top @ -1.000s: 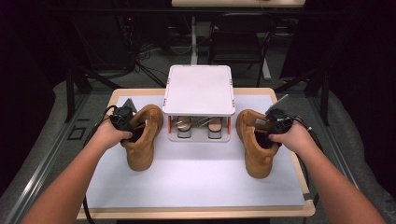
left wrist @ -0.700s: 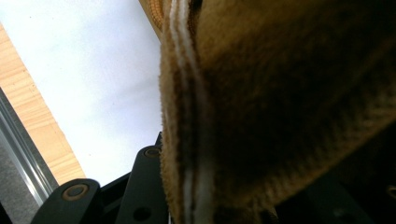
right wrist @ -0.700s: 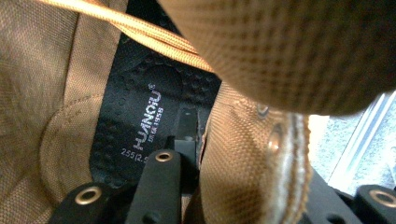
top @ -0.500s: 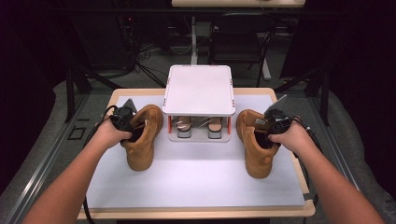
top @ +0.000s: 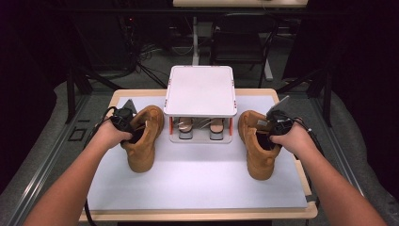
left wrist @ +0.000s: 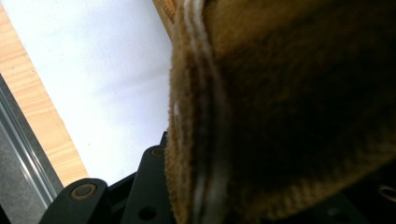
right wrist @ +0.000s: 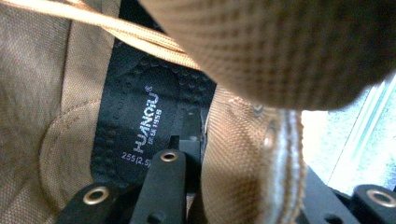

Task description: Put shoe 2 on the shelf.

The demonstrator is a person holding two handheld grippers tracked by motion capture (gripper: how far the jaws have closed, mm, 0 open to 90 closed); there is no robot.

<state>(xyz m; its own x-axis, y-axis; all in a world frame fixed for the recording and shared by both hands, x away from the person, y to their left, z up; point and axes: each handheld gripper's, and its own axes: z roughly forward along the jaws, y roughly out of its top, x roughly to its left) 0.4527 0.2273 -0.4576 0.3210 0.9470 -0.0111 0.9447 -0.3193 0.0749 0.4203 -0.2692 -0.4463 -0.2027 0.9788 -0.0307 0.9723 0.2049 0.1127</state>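
Note:
Two tan lace-up boots stand on the white mat (top: 197, 181), toes toward me. My left gripper (top: 135, 133) is shut on the collar of the left boot (top: 141, 153); its jaws have just been closing on that tan wall (left wrist: 280, 116). At the right, my right gripper (top: 265, 138) is shut on the side of the right boot (top: 259, 162). One jaw is inside over the black insole (right wrist: 140, 126), with the boot's wall (right wrist: 238, 154) between the jaws, which have also just been closing.
A white two-level rack (top: 200, 92) stands between the boots at the back of the mat, with a pair of shoes (top: 186, 127) on its lower level. The wooden table edge (top: 197, 215) runs along the front. Dark floor and stands surround the table.

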